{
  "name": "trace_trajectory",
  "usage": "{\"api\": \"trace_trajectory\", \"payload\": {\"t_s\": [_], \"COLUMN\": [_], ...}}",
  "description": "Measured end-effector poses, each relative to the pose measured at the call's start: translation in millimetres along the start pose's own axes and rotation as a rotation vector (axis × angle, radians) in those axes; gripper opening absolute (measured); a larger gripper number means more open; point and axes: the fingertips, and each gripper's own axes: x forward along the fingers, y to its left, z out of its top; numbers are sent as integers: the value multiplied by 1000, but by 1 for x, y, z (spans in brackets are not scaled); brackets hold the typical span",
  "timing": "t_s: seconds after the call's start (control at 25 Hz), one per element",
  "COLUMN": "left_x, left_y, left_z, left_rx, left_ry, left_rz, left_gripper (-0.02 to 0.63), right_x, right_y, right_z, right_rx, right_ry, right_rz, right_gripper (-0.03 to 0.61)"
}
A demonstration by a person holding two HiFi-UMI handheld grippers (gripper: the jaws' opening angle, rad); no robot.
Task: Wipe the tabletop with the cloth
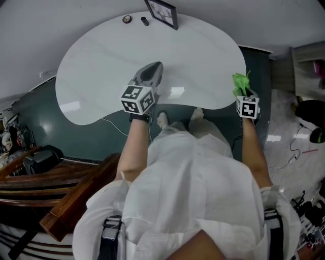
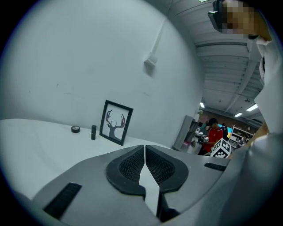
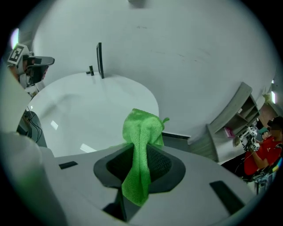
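A white kidney-shaped tabletop point(image 1: 117, 56) fills the upper middle of the head view. My right gripper point(image 1: 244, 87) hovers by the table's right front edge, shut on a bright green cloth point(image 1: 240, 82). In the right gripper view the cloth point(image 3: 142, 132) sticks up bunched from between the pads, and a tail hangs down in front of them. My left gripper point(image 1: 151, 72) hangs over the table's front middle, its jaws pressed together with nothing between them. The ribbed pads point(image 2: 132, 164) touch at the tips in the left gripper view.
A framed deer-antler picture point(image 1: 162, 12) stands at the table's far edge beside a small black cylinder point(image 1: 145, 21) and a round lid point(image 1: 126, 19). Dark wooden furniture point(image 1: 56, 183) lies at the lower left. Cables and gear clutter the floor point(image 1: 304, 147) on the right.
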Motion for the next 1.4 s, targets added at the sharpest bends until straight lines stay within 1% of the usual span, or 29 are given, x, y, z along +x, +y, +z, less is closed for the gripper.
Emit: {"api": "trace_trajectory", "payload": {"t_s": [0.04, 0.12, 0.24, 0.32, 0.44, 0.52, 0.68, 0.8, 0.92, 1.08, 1.24, 1.4], "left_x": [-1, -4, -9, -13, -21, -29, -41, -49, -55, -63, -65, -62], "left_y": [0, 3, 7, 8, 6, 2, -7, -8, -5, 2, 17, 39], "left_z": [5, 16, 36, 52, 83, 100, 130, 149, 160, 164, 171, 182], "left_rx": [4, 10, 23, 41, 90, 118, 146, 159, 169, 174, 179, 185], "left_ry": [-9, -27, -64, -95, -148, -179, -251, -296, -311, -318, -325, -324], "left_rz": [11, 35, 70, 91, 119, 136, 158, 179, 196, 199, 189, 162], "left_gripper": [20, 20, 20, 20, 20, 20, 20, 20, 20, 20, 20, 20], "right_x": [-1, -7, -21, -37, -70, -96, -152, -185, -203, -215, -218, -218], "right_y": [-8, -19, -19, -12, 3, 12, 13, 11, 9, 13, 26, 37], "right_z": [4, 23, 67, 103, 161, 192, 240, 267, 280, 287, 299, 318], "right_rx": [13, 52, 70, 59, 30, 7, -47, -86, -106, -105, -131, -139], "right_ry": [-6, -58, -189, -301, -480, -587, -785, -893, -942, -970, -984, -989], "right_rz": [-7, 2, 53, 100, 168, 207, 233, 235, 226, 216, 211, 185], "right_gripper": [80, 80, 80, 80, 80, 80, 80, 80, 80, 80, 80, 80]}}
